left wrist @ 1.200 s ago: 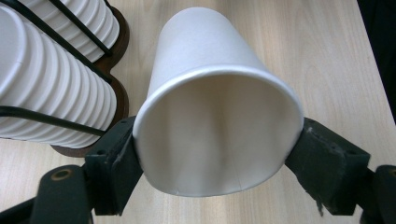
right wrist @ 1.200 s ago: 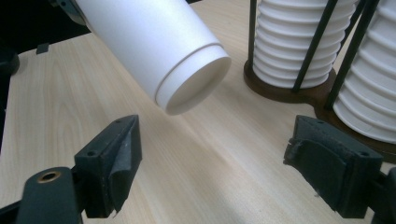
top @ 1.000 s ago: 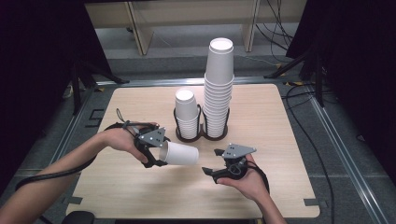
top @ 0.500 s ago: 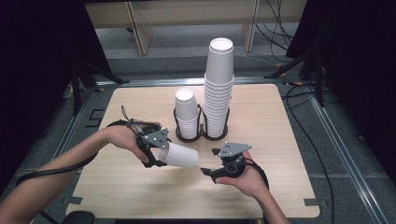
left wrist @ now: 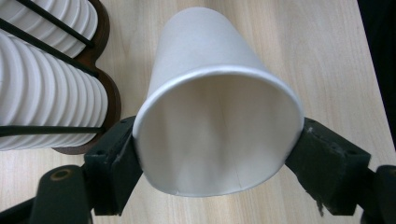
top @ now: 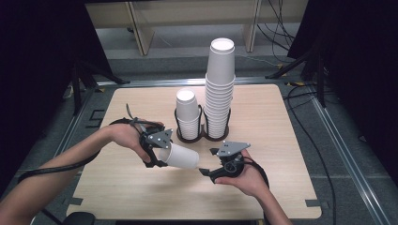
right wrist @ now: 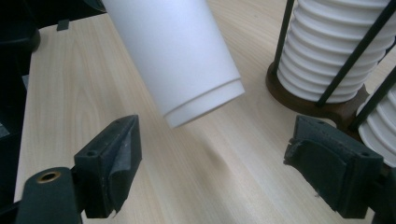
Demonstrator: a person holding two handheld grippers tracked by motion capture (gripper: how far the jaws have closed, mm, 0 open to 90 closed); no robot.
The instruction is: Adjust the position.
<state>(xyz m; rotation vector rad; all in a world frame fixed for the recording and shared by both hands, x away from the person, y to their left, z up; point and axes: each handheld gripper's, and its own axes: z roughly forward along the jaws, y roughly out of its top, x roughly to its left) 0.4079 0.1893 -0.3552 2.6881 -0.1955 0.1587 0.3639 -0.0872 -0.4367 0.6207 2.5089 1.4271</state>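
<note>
While held sideways: paper cup (top: 180, 157), pinched at its rim by left gripper (top: 157, 152).
Right gripper (top: 206, 165): jaws spread, near worktop's (top: 281, 140) front edge.
Rear edge: cup stacks (top: 219, 89).

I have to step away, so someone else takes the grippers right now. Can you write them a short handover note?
Left gripper: shut on one cup at its rim, cup on its side above the table, base toward the right gripper.
Right gripper: open, jaws wide, just short of the cup's base, not touching.
Holder at mid-table: a short stack and a tall stack.
Done: one cup held free of the stacks.
Left: probably hand it to the right gripper; where it goes next is unclear.
</note>
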